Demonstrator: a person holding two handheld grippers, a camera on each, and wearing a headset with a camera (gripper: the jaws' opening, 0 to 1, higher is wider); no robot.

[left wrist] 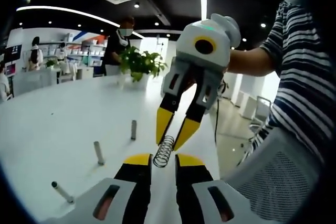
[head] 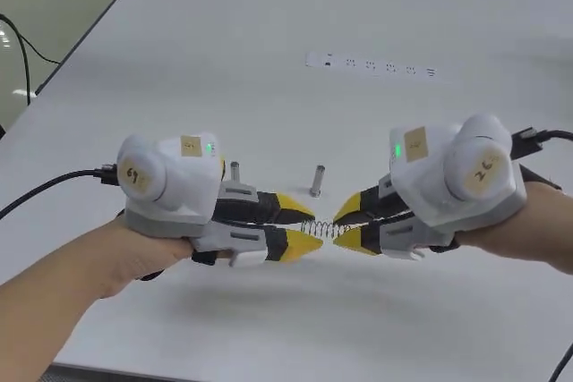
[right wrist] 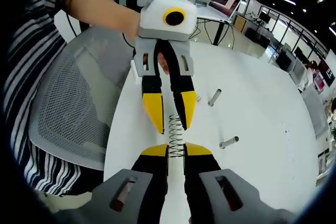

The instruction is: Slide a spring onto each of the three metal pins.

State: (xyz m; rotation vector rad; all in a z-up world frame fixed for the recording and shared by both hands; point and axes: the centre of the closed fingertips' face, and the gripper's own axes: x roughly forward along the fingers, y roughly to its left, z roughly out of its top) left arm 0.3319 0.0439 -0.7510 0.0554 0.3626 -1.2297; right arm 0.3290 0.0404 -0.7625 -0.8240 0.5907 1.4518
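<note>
Two grippers meet tip to tip above the white counter point(head: 269, 33), with a spring point(head: 328, 231) bridging them.
Tan stickers on both housings carry handwritten marks too small to read. The left gripper point(head: 313, 228) and right gripper point(head: 340, 228) are held level and point at each other, each hand wrapped behind its housing. Both pairs of fingers are narrow, and each pinches one end of the spring, clear of the counter. A metal pin point(head: 317, 181) and a second pin point(head: 235, 170) stand upright just beyond.
</note>
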